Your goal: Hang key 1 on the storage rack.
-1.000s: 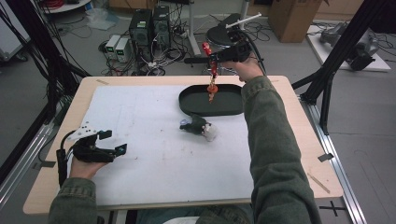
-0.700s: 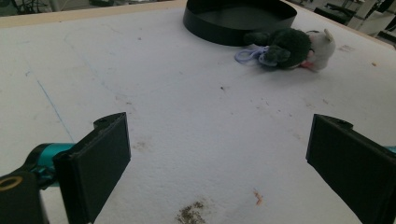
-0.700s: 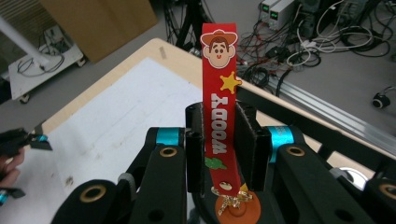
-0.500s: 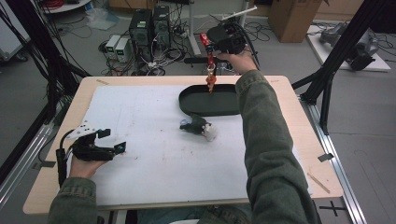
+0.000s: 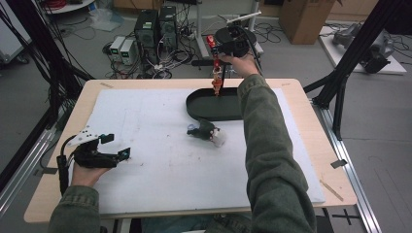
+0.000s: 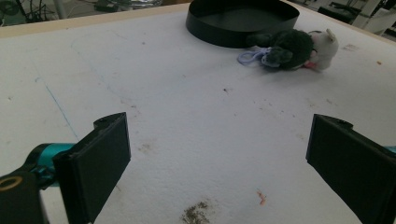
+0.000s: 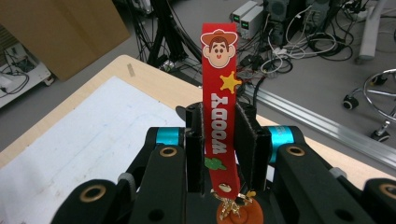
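Observation:
My right gripper (image 5: 214,54) hangs above the far edge of the table, shut on a red cartoon-cowboy strap (image 5: 212,44). An orange charm (image 5: 215,87) dangles from the strap over the far rim of the black oval tray (image 5: 195,108). In the right gripper view the pads clamp the strap (image 7: 218,60) at its middle, with the charm (image 7: 236,212) below my right gripper (image 7: 219,126). A dark plush toy with a white end (image 5: 206,132) lies on the mat just in front of the tray. My left gripper (image 5: 116,145) rests open at the table's left, with the plush (image 6: 289,49) and tray (image 6: 224,35) far ahead of it (image 6: 219,140).
A white mat (image 5: 145,160) covers most of the wooden table (image 5: 311,145). Computers and tangled cables (image 5: 155,34) sit on the floor beyond the far edge. Black frame posts (image 5: 340,92) stand at both sides.
My right gripper has carried the strap and charm farther away, from over the tray's inside to its far rim. The left gripper and the plush have stayed put.

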`<state>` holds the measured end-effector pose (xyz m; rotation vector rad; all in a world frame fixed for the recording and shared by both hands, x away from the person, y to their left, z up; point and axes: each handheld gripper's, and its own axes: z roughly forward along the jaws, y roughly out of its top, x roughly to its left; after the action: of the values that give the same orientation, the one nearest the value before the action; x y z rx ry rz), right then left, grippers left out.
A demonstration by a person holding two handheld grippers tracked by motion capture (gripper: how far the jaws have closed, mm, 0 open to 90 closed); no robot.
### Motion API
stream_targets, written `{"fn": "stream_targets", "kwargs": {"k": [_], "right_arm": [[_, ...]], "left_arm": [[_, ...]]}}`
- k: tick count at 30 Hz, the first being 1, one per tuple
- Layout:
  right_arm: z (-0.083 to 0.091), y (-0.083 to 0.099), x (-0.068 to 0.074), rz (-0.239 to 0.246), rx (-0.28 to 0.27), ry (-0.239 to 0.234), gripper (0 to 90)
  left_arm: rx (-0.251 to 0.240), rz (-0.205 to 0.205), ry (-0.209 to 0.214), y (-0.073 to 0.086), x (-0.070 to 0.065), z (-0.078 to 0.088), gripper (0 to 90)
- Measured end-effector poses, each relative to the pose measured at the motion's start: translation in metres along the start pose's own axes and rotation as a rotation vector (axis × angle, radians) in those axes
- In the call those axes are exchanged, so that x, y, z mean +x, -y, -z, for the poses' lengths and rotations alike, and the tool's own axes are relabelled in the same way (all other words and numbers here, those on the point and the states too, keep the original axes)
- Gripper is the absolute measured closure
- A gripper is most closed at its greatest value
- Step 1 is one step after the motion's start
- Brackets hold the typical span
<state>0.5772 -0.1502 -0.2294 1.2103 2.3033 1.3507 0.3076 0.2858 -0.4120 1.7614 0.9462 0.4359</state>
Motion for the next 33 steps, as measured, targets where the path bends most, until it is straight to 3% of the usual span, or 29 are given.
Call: {"fn": "stream_targets", "kwargs": {"k": [2,10,17,18,21,22,25,28,33], "right_arm": [[-0.001,-0.001,-0.001,0.009,-0.007,0.027,74.8],[0.000,-0.001,-0.005,0.009,-0.002,0.054,74.8],[-0.004,0.000,-0.005,0.020,-0.022,0.043,72.4],[-0.005,0.000,-0.004,0.016,-0.034,0.044,67.1],[-0.004,0.000,0.000,0.003,-0.085,0.063,29.7],[-0.005,0.000,0.000,0.007,-0.076,0.040,19.8],[-0.006,0.004,0.005,0.074,-0.037,0.095,0.4],[-0.005,0.010,0.006,0.094,-0.027,0.062,0.4],[-0.005,0.016,0.015,0.134,0.024,0.052,0.4]], "left_arm": [[-0.004,0.001,0.002,0.000,0.001,-0.001,6.9],[-0.003,0.001,-0.002,0.000,0.001,-0.001,6.9],[0.007,-0.002,-0.001,0.000,0.001,-0.002,6.9],[0.008,-0.001,-0.002,0.000,0.001,-0.002,6.9],[0.001,-0.001,-0.003,0.000,0.001,-0.001,6.9],[0.000,0.001,-0.003,0.000,0.001,-0.001,6.9],[0.001,0.000,-0.001,0.000,0.001,-0.001,6.9],[0.006,-0.003,0.000,0.000,0.001,-0.001,6.9],[0.009,0.000,-0.003,0.001,0.001,-0.002,6.9]]}}
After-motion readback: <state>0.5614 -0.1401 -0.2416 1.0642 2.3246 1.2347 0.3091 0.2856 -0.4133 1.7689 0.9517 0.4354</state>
